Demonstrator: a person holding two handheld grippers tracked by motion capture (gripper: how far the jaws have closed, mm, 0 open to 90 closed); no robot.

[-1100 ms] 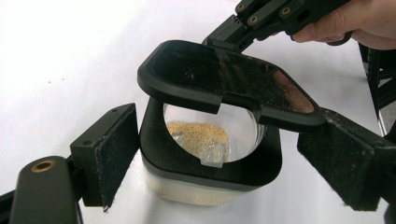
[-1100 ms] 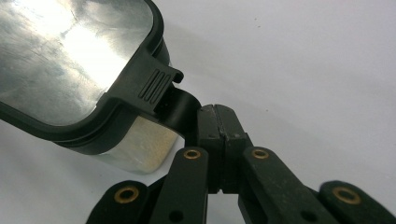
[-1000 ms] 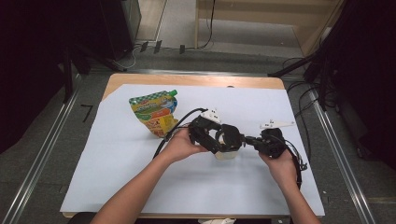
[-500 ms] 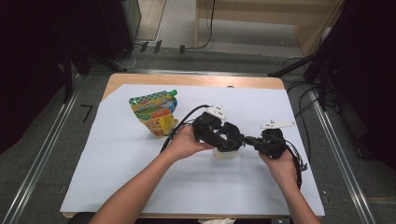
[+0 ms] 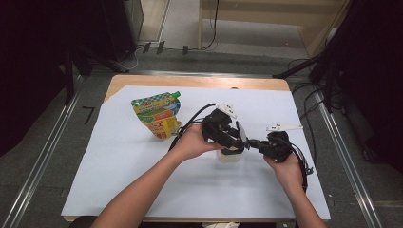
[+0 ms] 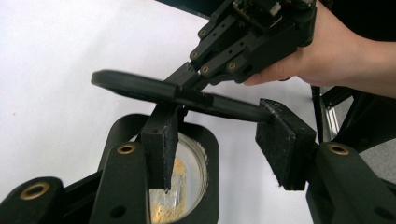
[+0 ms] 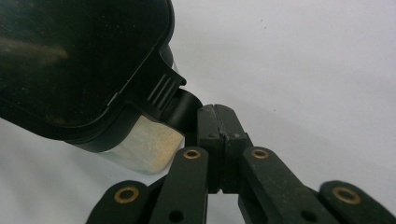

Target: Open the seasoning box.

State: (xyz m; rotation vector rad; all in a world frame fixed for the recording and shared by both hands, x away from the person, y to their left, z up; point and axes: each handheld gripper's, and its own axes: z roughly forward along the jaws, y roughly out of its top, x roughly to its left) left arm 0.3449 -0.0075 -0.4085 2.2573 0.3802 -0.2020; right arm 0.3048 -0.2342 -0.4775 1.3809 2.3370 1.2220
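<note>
A person at a paper-covered table (image 5: 119, 180) works open a small clear jar (image 5: 229, 156) of yellowish powder, using a hand-held gripper in each hand. The jar stands on the white sheet right of centre, directly below the two tools, and well apart from a printed pouch (image 5: 157, 114) lying at the far left. The jar's black hinged lid (image 6: 177, 91) stands raised off the mouth, where the powder can be seen through the black collar. The left gripper (image 5: 233, 142) comes in over the jar. Its jaws have just been closing and now stand about halfway apart, with the lifted lid lying across their tips: one end meets the right-hand pad (image 6: 285, 140), but the pads do not appear to squeeze it. The right gripper (image 7: 216, 116) has its fingers pressed flat together, tips up against the ribbed hinge of the lid beside the jar wall; whether anything thin is pinched between them cannot be told. The step in hand looks to be swinging the lid fully open while the jar is steadied at the hinge. The next move likely calls for the left tool to carry the lid back past upright without tipping the light jar, with the right tool holding firm at the hinge.
</note>
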